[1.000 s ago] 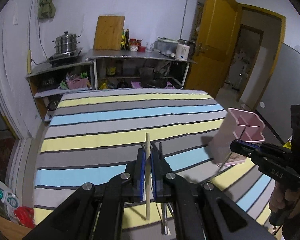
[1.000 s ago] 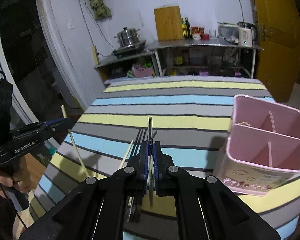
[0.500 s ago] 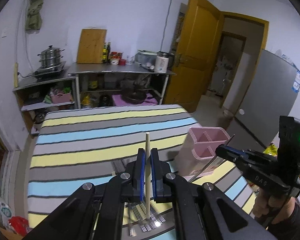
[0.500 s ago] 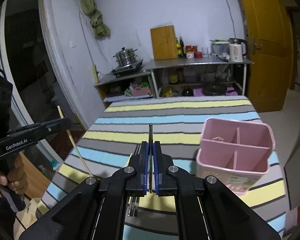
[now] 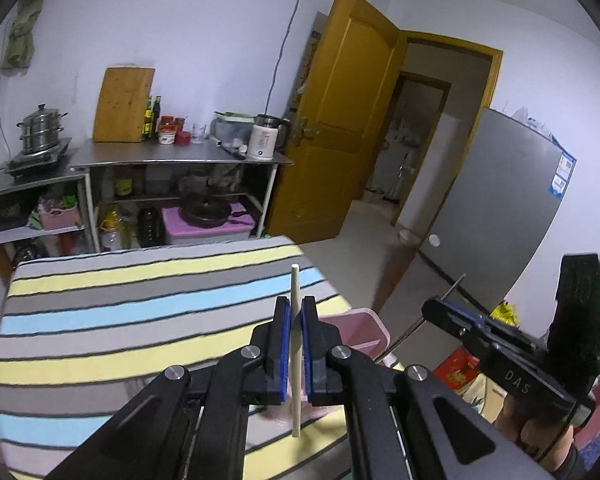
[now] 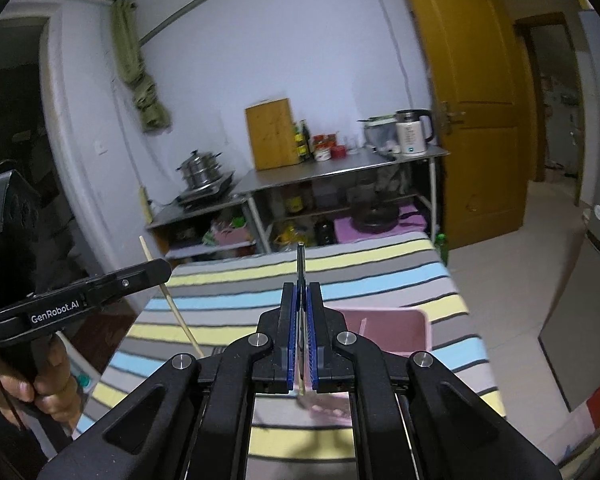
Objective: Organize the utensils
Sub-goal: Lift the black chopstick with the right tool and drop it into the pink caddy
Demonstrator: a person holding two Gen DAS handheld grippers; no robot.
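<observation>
Both grippers raised above the striped table, each clamped on one utensil.

Left gripper [image 5: 296, 344], black with blue pads, closed on a pale wooden chopstick [image 5: 295, 304] standing upright between the fingers, top end above them, bottom end hanging below. Right gripper [image 6: 300, 328], same build, closed on a thin dark metal utensil [image 6: 300, 264] held edge-on, so fork or spoon not tellable; upper end poking above the fingertips. Pink plastic divided utensil holder [image 6: 416, 330] standing on the yellow, blue and grey striped tablecloth [image 6: 240, 284], partly hidden behind each gripper's fingers, lying below and just ahead of both. Bare hand [image 6: 40, 392] wrapped round the left gripper's handle. Steel kitchen shelving [image 5: 180, 158] and yellow wooden door [image 5: 340, 120] beyond the table.
</observation>
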